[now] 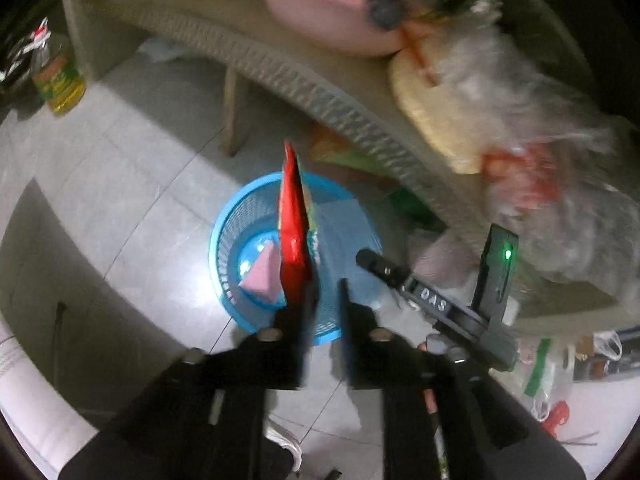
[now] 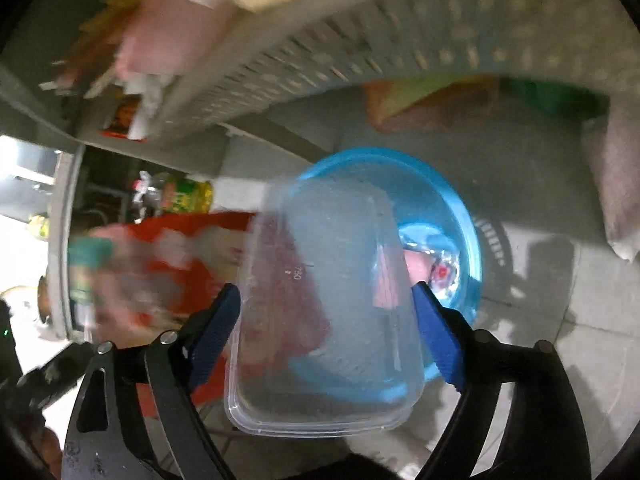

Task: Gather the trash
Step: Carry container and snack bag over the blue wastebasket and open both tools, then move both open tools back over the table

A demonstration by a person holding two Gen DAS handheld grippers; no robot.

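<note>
The red wrapper [image 1: 294, 224] is standing edge-on right over the blue mesh bin [image 1: 236, 236], its long axis running up the middle of the left-wrist frame, its lower end sitting against the left finger of the left tongs [image 1: 326, 300]. Those tongs are standing slightly apart, and whether the wrapper is pinched or already loose is hard to call through the blur. Straight beyond the tips the bin's mouth is opening, so the drop looks lined up.

In the right-wrist view, the clear plastic tub [image 2: 328, 304] is lying between the blue pads of the right tongs [image 2: 326, 308], its long axis running away from the camera toward the bin [image 2: 460, 216] in the centre right. The tongs are spread wide around the tub's flanks; the right pad appears to be standing just clear of it, so I cannot tell if it is gripped. The tub is overlapping the bin's rim, so both hands are equally near.

Materials: the wrapper is glossy, thin, creased foil; the tub is rigid, translucent, rounded-rectangular with a lipped rim; the bin is a round plastic lattice with a pink wedge-shaped scrap [image 1: 262, 276] already lying in its bottom.

Outward, pale floor tiles [image 1: 132, 168] are gleaming, and a woven wicker tabletop [image 1: 304, 80] is curving across the upper frame, cluttered with bags.
</note>
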